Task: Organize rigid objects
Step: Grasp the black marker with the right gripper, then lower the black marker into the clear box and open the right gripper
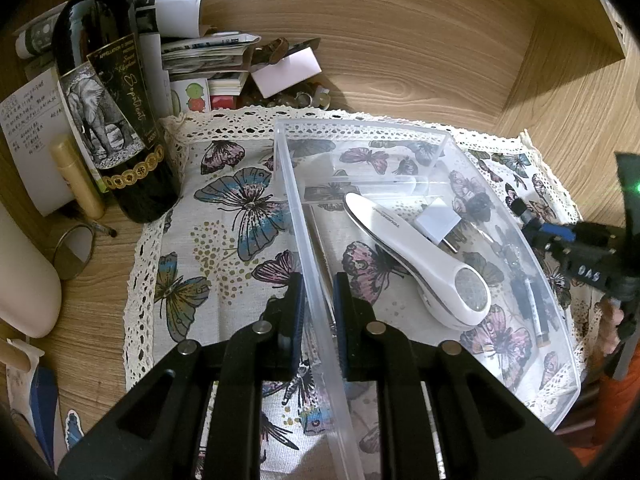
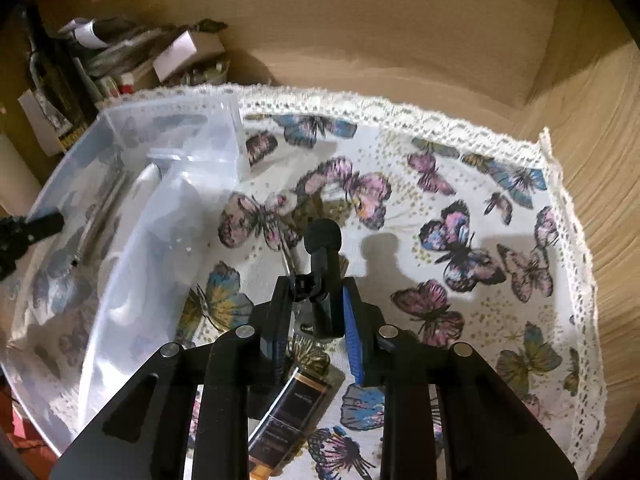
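A clear plastic bin (image 1: 420, 136) sits on the butterfly cloth (image 1: 224, 208). My left gripper (image 1: 318, 292) is shut on the bin's left wall. Inside the bin lie a white handheld device (image 1: 416, 256), a white plug adapter (image 1: 436, 224) and dark pens (image 1: 536, 308). In the right wrist view my right gripper (image 2: 316, 300) is shut on a small black clip-on microphone (image 2: 323, 248) and holds it above the cloth, to the right of the bin (image 2: 168, 216). A black and gold box (image 2: 294, 412) lies on the cloth under the right gripper.
A dark wine bottle (image 1: 108, 100) stands at the cloth's back left, with a gold tube (image 1: 78, 176), a small round mirror (image 1: 74, 252) and piled papers (image 1: 208, 56) near it. Wooden walls close off the back and right.
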### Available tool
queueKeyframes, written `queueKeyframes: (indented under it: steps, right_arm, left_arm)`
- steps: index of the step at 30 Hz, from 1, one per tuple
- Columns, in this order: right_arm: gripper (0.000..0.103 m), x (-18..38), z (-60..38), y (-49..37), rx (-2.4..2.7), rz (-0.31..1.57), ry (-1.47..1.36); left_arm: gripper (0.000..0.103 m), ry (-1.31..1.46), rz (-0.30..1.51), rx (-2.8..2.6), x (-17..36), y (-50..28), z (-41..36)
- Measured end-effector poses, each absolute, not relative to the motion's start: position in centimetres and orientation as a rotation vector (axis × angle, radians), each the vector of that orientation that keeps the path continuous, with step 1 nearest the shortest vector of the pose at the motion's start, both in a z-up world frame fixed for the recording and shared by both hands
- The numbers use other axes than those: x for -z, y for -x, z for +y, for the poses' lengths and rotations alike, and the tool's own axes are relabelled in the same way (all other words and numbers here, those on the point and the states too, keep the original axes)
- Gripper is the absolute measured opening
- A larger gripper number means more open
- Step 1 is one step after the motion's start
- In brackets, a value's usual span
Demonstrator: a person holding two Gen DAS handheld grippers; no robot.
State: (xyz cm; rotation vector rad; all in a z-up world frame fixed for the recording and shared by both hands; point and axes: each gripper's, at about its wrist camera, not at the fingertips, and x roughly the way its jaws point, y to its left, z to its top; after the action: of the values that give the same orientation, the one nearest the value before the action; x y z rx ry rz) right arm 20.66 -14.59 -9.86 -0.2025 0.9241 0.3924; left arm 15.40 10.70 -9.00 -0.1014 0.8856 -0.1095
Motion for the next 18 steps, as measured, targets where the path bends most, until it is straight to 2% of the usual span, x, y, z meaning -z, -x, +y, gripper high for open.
queueKeyframes:
  steps: [11,18]
  right_arm:
    - [0.022,3.8,-13.2,-19.3,-0.448,0.745,0.197]
    - [0.022,2.3,-10.2,-18.4,-0.542,0.686,0.223]
  left_arm:
    - [0.014,0.103,0.887,0.108,9.0,-15.4,10.8]
    - [0.014,0.103,0.887,0.107,9.1,-15.3,10.8]
